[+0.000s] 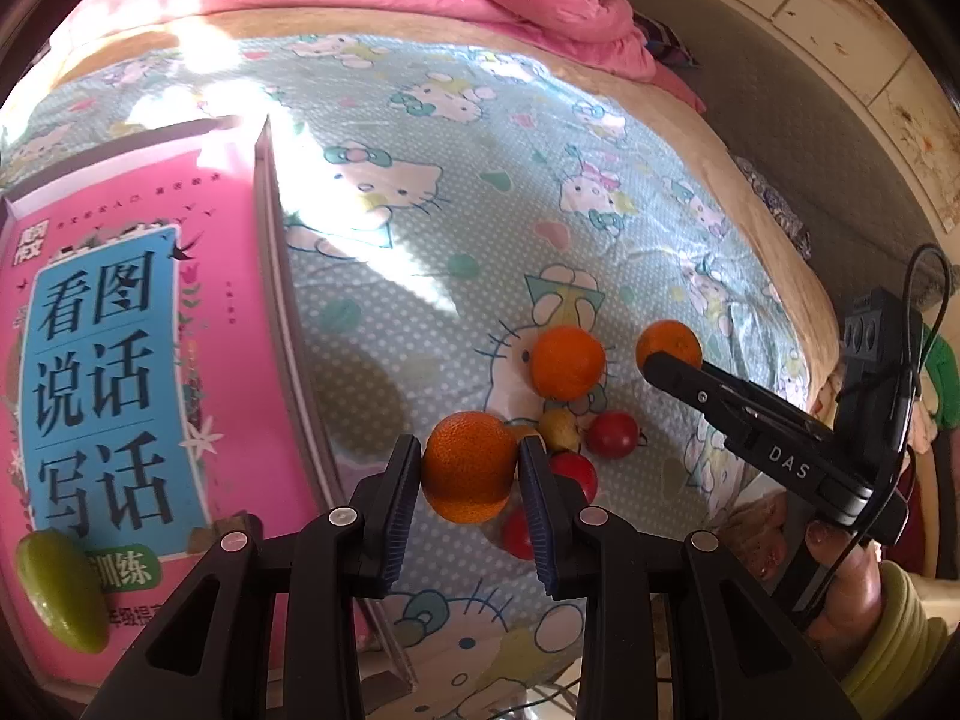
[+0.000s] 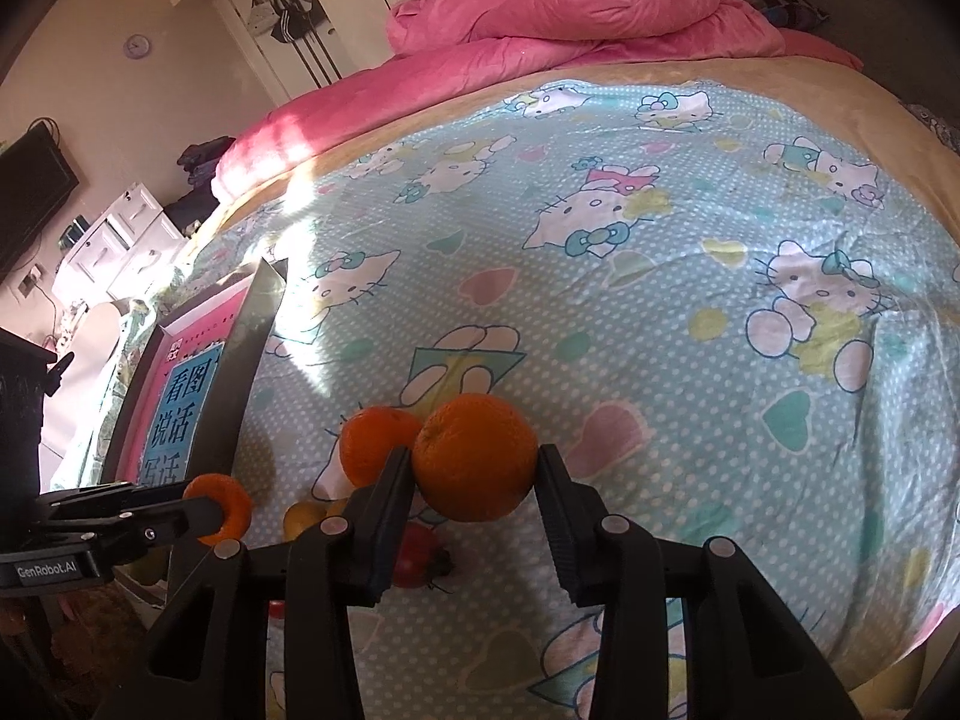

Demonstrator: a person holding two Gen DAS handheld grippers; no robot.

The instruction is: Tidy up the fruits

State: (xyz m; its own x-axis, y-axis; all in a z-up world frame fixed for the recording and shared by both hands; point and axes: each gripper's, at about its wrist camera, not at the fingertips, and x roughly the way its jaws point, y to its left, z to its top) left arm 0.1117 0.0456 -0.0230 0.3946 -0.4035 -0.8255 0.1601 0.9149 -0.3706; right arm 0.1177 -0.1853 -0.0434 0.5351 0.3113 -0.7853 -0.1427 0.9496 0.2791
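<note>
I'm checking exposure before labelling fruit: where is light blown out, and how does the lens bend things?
Left wrist view: sunlight washes out the cartoon-cat sheet beyond the pink book, whose edge bows. Right wrist view: a milder sun patch near the book; the bed curves like a dome; corners go black.

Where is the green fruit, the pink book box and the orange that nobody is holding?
green fruit [image 1: 60, 591], left wrist view, middle of its skin.
pink book box [image 1: 120, 360], left wrist view, blue label on the cover.
loose orange [image 1: 567, 362], left wrist view, middle of its peel.

left claw clamped, right claw clamped — both angled down
</note>
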